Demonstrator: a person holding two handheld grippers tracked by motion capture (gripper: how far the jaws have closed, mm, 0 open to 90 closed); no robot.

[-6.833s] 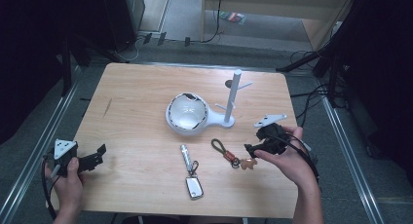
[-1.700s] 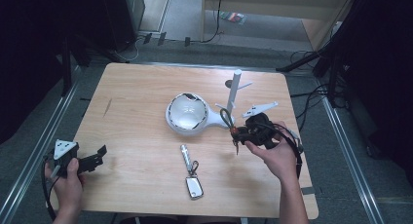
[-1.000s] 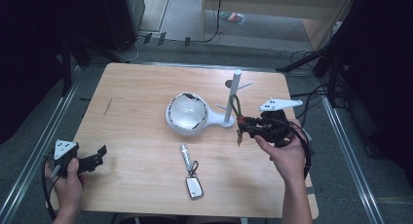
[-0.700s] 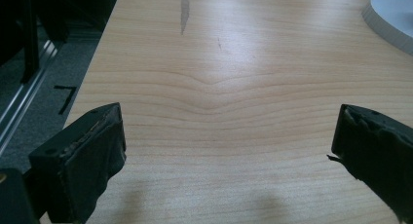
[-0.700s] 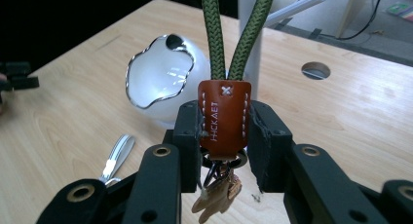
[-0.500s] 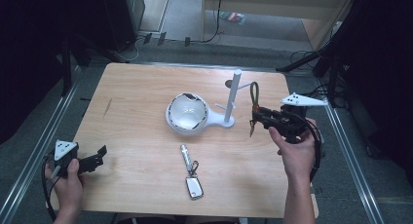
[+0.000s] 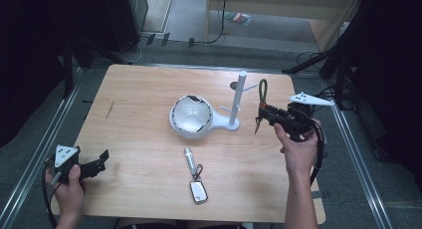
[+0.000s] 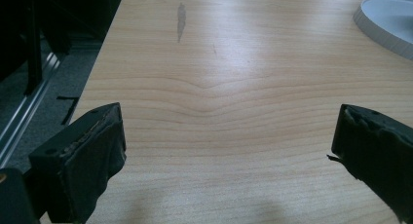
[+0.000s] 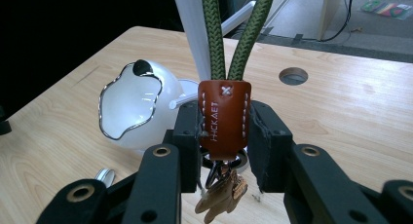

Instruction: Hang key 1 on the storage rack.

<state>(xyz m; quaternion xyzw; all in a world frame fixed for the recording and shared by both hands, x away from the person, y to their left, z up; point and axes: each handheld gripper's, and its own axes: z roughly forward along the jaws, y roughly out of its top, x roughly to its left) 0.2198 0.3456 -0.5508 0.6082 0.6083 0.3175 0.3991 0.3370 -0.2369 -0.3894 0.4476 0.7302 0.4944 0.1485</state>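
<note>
The left hand-held gripper [image 7: 94,165] rests low at about eight o'clock on the bench [image 7: 149,139], jaws spread wide with nothing between them. The right hand-held gripper [image 7: 266,113], at three o'clock, is raised in the right hand [image 7: 298,149], jaws clamped.

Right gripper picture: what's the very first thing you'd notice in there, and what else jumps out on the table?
The brown leather keychain with its green cord loop stands out first, pinched upright between the right gripper's black jaws. In the high view that gripper holds it up just right of the white peg stand, whose round bowl-shaped base sits mid-table. Nearer the person lies a small metal flashlight clipped to a key fob.
</note>
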